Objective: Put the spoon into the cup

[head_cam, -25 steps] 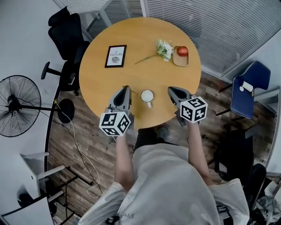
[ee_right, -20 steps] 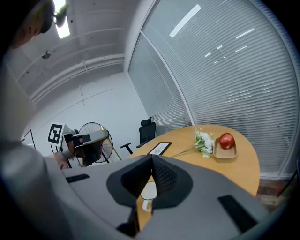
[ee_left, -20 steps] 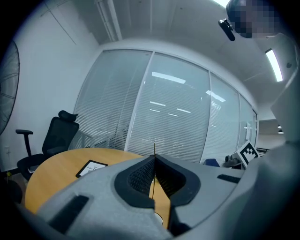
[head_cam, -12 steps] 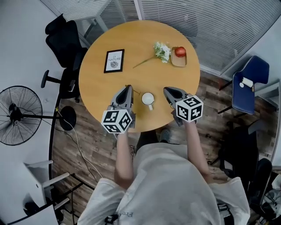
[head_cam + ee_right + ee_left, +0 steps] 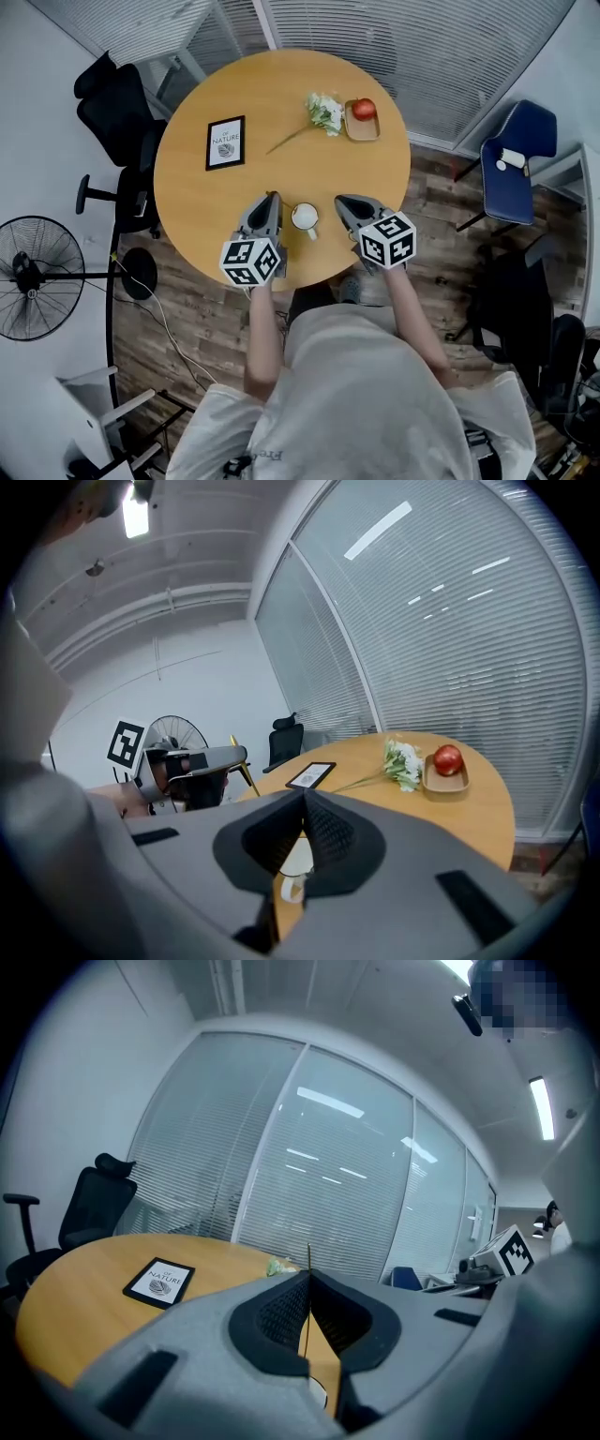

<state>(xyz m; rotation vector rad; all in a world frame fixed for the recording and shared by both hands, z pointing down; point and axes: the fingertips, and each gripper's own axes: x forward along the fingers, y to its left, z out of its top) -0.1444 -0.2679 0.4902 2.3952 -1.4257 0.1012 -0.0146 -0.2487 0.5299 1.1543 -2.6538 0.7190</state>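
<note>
Round wooden table (image 5: 197, 197), seen from above; white cup (image 5: 304, 217) upright on it near the person's edge, handle toward the person. It sits between the two grippers, apart from both.

L gripper (image 5: 271, 198): jaws pressed together on the spoon (image 5: 307, 1260); we see it in the left gripper view as a thin gold line clamped between the pads, its end poking past the jaw tips. The right gripper view shows the same gold piece (image 5: 242, 761) sticking out of that gripper. Spoon is left of the cup, outside it; bowl end not made out.

R gripper (image 5: 340, 201): jaws closed together w/ nothing between them; cup (image 5: 292, 860) shows just beyond its tips.

Far side of table: framed picture (image 5: 225, 142), flowers (image 5: 323, 112), red apple (image 5: 363, 108) on a small tray (image 5: 362, 129).
</note>
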